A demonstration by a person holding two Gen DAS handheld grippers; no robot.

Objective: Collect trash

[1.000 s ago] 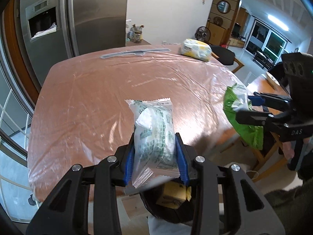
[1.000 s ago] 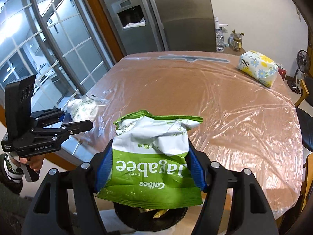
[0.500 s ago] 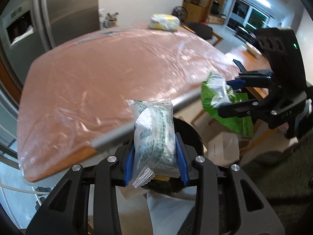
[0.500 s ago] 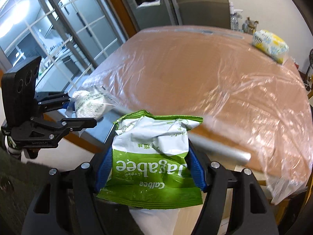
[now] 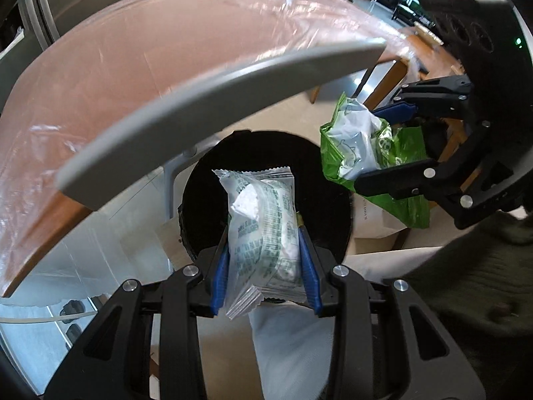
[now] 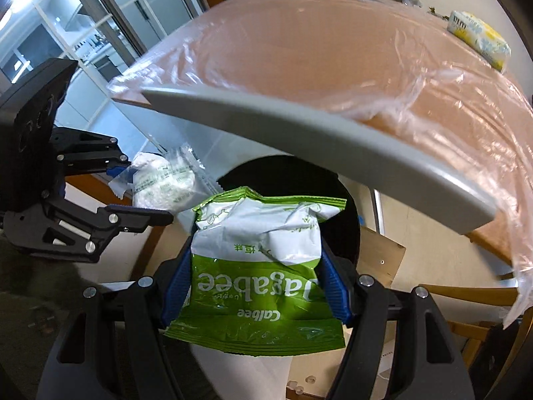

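Observation:
My left gripper [image 5: 265,250] is shut on a clear white-and-green snack wrapper [image 5: 263,230] and holds it over the open mouth of a black round trash bin [image 5: 206,200] below the table edge. My right gripper [image 6: 255,280] is shut on a green Jagabee chip bag [image 6: 256,286], also above the bin [image 6: 346,230]. The right gripper with the green bag [image 5: 363,153] shows at the right of the left wrist view. The left gripper with the wrapper [image 6: 163,183] shows at the left of the right wrist view.
The table [image 5: 133,60], covered in clear plastic film, has a grey edge strip [image 5: 213,90] just above the bin. A yellow tissue pack [image 6: 479,38] lies on its far side. Cardboard [image 6: 383,260] and wooden chair legs stand on the floor by the bin.
Both grippers have dropped from table height to below the table edge and tilted down. Each still holds its piece of trash, and the bin mouth now lies right under them.

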